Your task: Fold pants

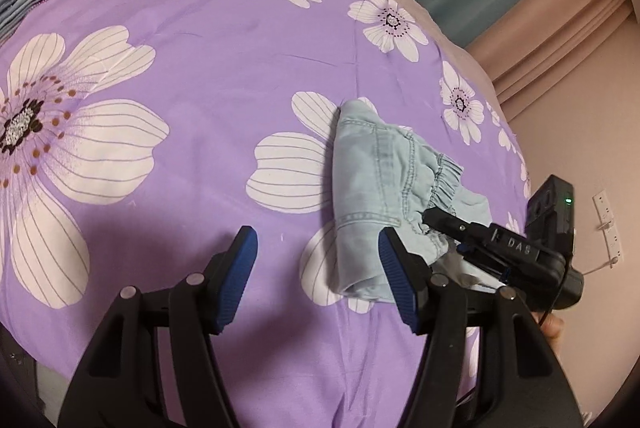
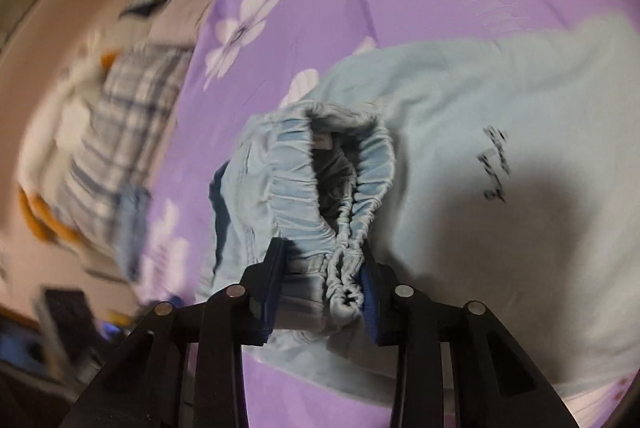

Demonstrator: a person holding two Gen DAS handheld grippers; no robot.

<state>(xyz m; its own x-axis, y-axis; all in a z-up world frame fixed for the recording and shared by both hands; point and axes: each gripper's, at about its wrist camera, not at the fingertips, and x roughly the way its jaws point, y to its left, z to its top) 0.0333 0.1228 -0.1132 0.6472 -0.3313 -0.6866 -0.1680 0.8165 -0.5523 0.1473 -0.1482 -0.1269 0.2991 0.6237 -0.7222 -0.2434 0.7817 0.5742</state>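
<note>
Lettering "DAS" marks right tongs [image 1: 430, 218] clamping pants [image 1: 372, 179]; left tongs [image 1: 316, 276] gape empty.

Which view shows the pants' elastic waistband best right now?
The right wrist view: the gathered waistband fills the centre, pinched between the right tool pads. The left wrist view shows only a short ruffled stretch of it, beside the right tool.

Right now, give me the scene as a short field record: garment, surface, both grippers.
garment: light blue pants, bunched, elastic waistband gathered
surface: purple floral bedspread
right gripper: fingers clamped on the waistband
left gripper: open, nothing between the fingers, beside the pants
other: pale blue cloth lying under the pants
fold: not yet made
</note>
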